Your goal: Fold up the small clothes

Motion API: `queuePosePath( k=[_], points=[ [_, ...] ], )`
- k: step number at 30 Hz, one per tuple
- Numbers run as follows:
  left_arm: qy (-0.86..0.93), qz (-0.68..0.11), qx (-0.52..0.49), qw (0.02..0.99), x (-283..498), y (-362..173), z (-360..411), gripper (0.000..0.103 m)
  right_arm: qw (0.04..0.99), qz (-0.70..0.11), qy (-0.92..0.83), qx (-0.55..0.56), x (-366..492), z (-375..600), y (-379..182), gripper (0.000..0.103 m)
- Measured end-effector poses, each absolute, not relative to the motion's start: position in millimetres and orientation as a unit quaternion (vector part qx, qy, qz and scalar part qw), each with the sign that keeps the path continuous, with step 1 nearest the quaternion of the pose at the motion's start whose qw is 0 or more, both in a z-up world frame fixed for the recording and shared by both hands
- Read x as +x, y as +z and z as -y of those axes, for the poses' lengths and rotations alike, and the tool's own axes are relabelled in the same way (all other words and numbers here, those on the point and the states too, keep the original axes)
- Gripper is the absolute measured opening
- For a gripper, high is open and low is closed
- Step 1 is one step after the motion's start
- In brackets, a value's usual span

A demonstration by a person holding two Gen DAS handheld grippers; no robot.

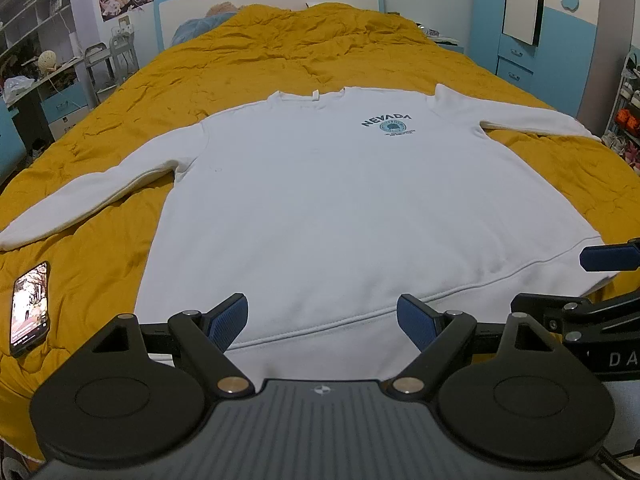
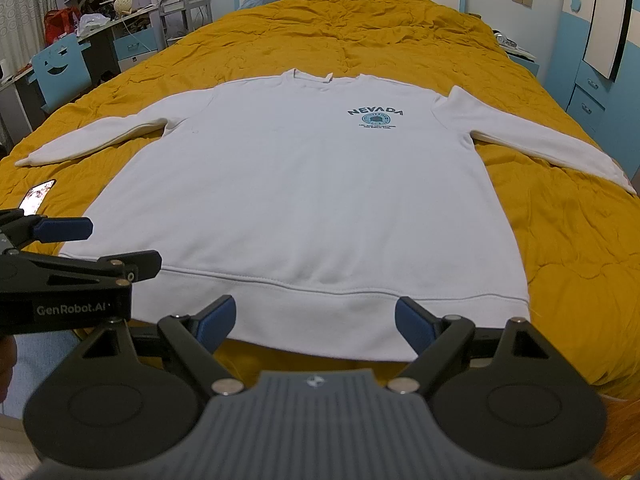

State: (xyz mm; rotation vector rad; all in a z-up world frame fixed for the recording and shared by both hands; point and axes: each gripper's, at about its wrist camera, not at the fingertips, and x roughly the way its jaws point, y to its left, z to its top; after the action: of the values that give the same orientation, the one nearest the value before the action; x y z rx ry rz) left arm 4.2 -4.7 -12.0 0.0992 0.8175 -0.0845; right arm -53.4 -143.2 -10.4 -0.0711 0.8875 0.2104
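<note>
Left wrist: both tools (image 1: 322, 322) (image 2: 316, 322) gape wide, empty, over sweatshirt (image 1: 340, 200) hem.

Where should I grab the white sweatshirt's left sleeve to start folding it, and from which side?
Probably the cuff end of the sleeve. It lies flat and spread out from the sweatshirt on the yellow quilt, its tip bare of other cloth. Come in with the open left gripper from the outer left, low, steering wide of the phone nearby.
</note>
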Motion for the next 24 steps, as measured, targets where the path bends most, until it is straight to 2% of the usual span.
queuePosePath(
  k=[17, 24],
  points=[
    [-0.053, -0.398, 0.049, 0.914, 27, -6, -1, 0.099, 0.897, -0.427, 0.107, -0.036, -44, 143, -8, 0.083],
    [-0.069, -0.373, 0.026, 0.925, 50, 4, -14, 0.097, 0.915, -0.385, 0.118, -0.02, -19, 152, -1, 0.083]
  ],
)
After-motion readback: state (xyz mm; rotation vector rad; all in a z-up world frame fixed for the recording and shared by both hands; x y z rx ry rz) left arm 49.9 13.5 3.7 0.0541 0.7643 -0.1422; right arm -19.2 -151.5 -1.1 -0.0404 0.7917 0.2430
